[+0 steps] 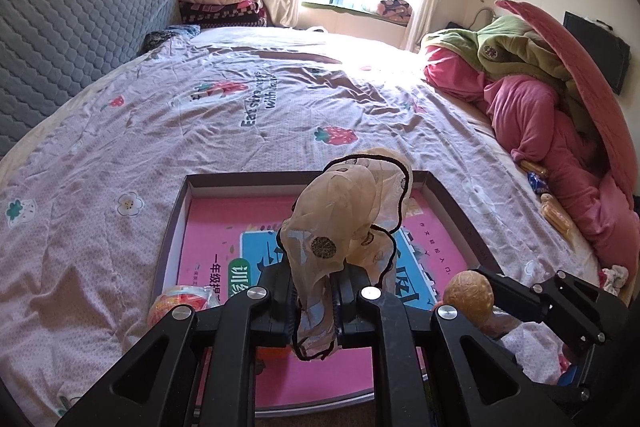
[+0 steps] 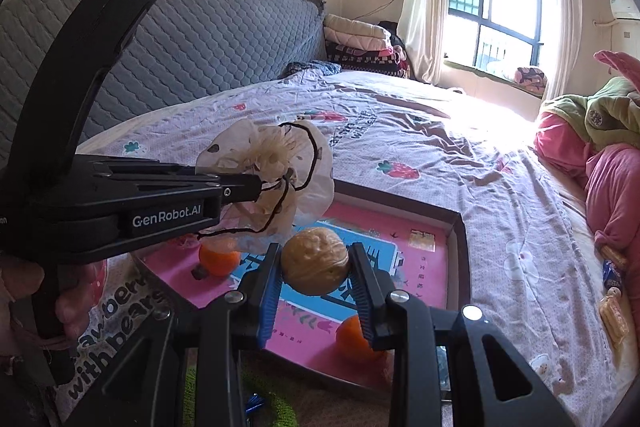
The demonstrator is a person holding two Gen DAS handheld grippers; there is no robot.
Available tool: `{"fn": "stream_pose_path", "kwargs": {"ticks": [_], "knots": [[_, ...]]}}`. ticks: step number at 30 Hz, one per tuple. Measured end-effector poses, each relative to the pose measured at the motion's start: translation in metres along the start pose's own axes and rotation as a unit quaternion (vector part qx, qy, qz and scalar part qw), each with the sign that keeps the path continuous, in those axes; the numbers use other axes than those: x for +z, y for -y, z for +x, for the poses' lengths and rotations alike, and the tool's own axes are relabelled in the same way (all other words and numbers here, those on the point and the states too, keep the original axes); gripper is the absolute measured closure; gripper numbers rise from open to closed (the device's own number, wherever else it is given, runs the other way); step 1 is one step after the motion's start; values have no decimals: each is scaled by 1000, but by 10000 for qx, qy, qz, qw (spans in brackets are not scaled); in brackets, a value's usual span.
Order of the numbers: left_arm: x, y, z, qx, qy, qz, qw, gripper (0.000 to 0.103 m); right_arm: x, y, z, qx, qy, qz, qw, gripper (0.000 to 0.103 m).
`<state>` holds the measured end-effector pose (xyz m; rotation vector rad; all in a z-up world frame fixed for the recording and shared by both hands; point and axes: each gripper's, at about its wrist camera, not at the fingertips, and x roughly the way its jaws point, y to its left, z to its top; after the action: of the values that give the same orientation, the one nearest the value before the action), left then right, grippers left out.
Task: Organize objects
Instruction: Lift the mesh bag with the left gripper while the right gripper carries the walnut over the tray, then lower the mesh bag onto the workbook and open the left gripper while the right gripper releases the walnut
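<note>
Pouch and walnut held above the box on the bed [image 1: 160, 115].

Over the shallow box [image 1: 176, 211], the left hand-held gripper [image 1: 314, 297] pinches the drawstring pouch [image 1: 348, 215], mouth seemingly upward; the right hand-held gripper [image 2: 314, 287] clamps the walnut [image 2: 314, 261] just beside it, lower.

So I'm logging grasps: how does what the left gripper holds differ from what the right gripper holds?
The left gripper pinches a sheer beige drawstring pouch, soft, crumpled and sticking up limp; the right gripper clamps a walnut, hard, round and compact. The pouch is translucent with a black cord; the walnut is opaque and tan. Both are held above the pink-lined tray.
</note>
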<state>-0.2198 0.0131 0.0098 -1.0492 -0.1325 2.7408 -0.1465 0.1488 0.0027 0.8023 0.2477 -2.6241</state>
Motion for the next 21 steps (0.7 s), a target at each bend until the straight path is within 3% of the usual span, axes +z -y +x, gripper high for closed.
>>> {"fn": "stream_pose_path", "kwargs": {"ticks": [21], "knots": [[-7,2,42,-46,-332,-12,9994,88,-25,-11,37,124,-631,-61,9979,69]]}}
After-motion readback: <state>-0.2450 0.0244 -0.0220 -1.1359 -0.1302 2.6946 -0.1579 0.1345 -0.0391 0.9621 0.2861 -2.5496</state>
